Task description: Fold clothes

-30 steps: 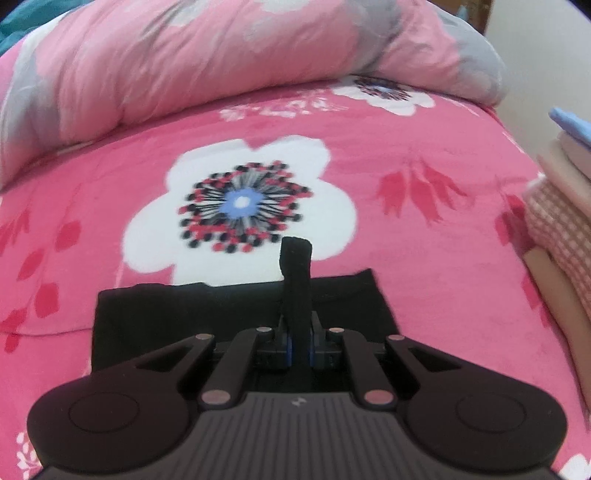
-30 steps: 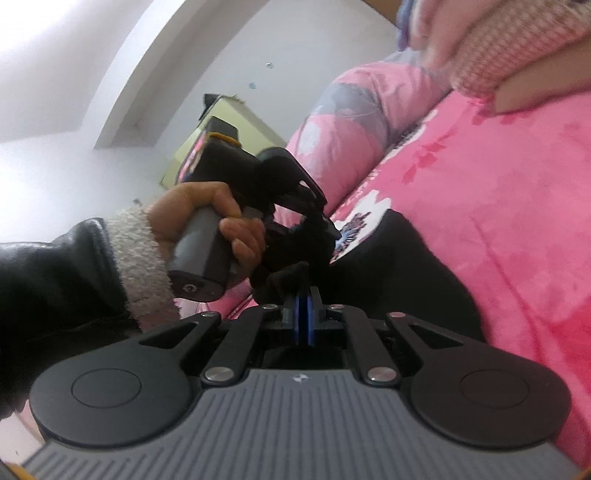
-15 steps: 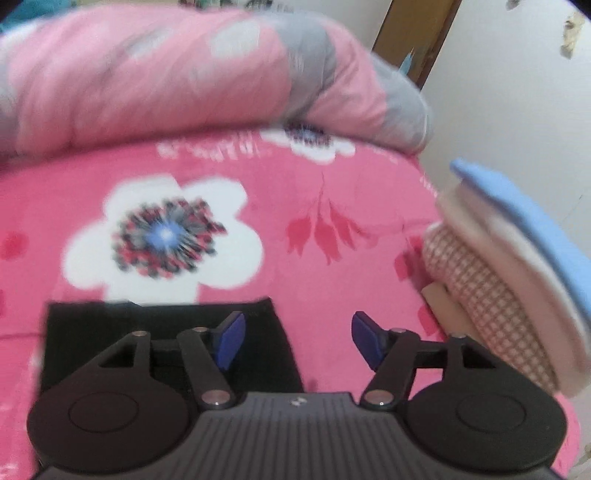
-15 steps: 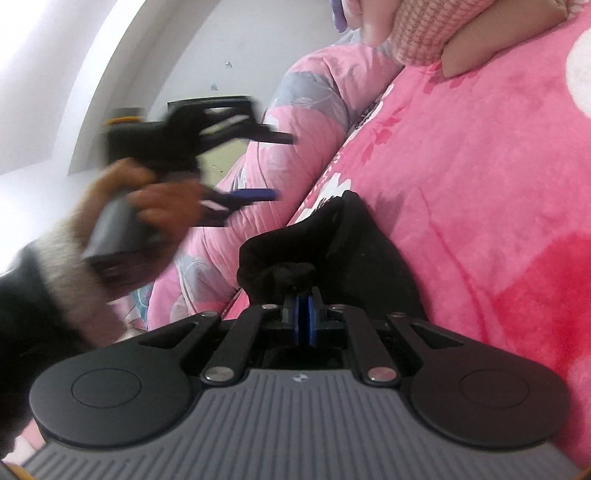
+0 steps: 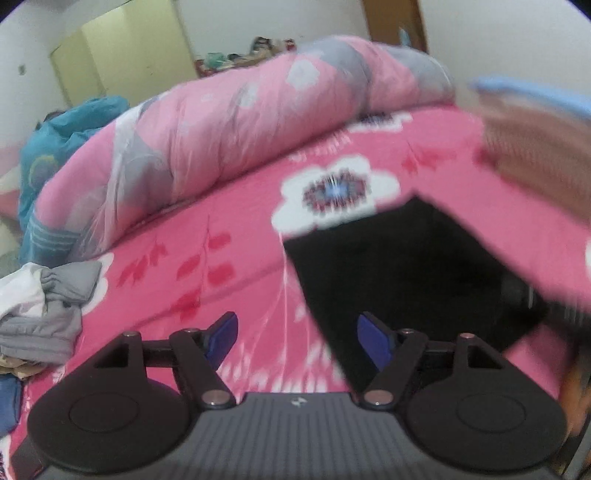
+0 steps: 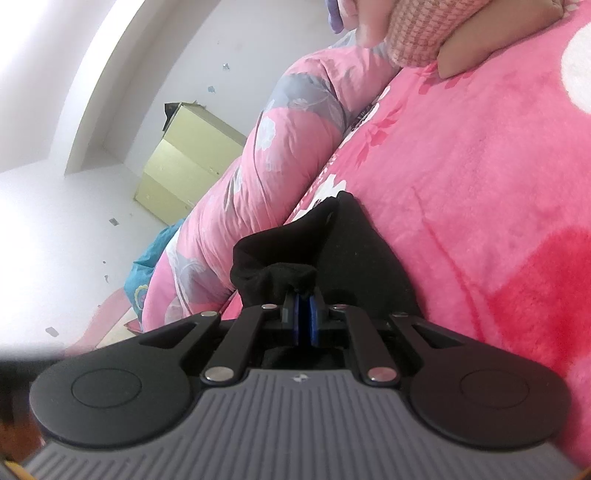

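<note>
So the black garment (image 5: 402,273) is lying mostly flat on the pink flowered blanket (image 5: 229,236), just below and to the right of the big white flower print (image 5: 332,192), which I'll use as my reference for everything in the left wrist view. The left gripper (image 5: 297,338) is over the blanket below the flower, its jaws spread wide and opening, with nothing pinched between them; its right blue pad (image 5: 373,343) sits over the near edge of the black cloth, while the left one is over bare pink blanket, and I can't tell if either actually touches the fabric. Up and left of the flower there's a rolled pink and grey quilt (image 5: 229,122), and farther left past that a teal bundle (image 5: 55,147). Way off to the lower left of the flower is a crumpled grey and white pile of clothes (image 5: 44,317). Right of the flower, a blurry stack of folded laundry (image 5: 539,155), checked pinkish with something light blue on top. In the right wrist view, the right gripper (image 6: 304,321) is clamped tight on a bunched-up corner of the black garment (image 6: 332,251), with cloth puffing out above the pads and the rest trailing off along the blanket (image 6: 480,206). The same stack (image 6: 417,33) peeks in at the top of that view.
</note>
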`<state>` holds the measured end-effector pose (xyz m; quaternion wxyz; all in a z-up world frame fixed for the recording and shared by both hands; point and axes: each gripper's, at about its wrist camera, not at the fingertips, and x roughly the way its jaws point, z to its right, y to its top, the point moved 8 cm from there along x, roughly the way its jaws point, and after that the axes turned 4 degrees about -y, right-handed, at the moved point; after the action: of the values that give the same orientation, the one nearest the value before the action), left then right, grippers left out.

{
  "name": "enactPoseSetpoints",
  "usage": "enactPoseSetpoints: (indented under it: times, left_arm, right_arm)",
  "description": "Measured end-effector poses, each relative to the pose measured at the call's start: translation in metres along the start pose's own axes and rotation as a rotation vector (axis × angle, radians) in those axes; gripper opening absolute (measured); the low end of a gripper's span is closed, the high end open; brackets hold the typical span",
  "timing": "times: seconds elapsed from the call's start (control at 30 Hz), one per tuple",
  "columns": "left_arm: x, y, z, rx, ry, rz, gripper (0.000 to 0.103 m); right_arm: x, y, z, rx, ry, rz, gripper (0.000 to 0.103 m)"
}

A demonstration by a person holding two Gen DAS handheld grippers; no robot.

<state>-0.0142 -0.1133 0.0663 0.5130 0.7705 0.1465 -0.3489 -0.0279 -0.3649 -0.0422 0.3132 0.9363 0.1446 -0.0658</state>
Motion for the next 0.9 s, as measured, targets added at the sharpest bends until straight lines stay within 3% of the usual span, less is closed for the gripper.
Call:
enactPoseSetpoints:
  times: [0.13,0.3,0.4,0.53,0.9]
  left_arm:
    - [0.007,-0.037,0.026,0.072,-0.095,0.035,0.073]
    - [0.023,-0.061,0.044,0.142,-0.107,0.094,0.069]
    - [0.038,-0.069,0.044,0.102,-0.119,0.094,0.052]
    - [0.047,-0.075,0.04,0.007,-0.199,0.111,0.038]
    - [0.045,-0.08,0.03,-0.001,-0.292,0.14,0.037]
  right_arm:
    - [0.004,-0.002,-0.001,-0.016,-0.02,-0.05,0.007]
    - [0.008,-0.002,-0.004,-0.04,-0.025,-0.143,0.007]
    - [0.007,0.005,-0.005,-0.027,-0.025,-0.191,0.007]
    - [0.001,0.016,-0.008,-0.031,-0.048,-0.184,0.003]
    - [-0.018,0.028,-0.034,-0.195,-0.099,-0.174,0.002]
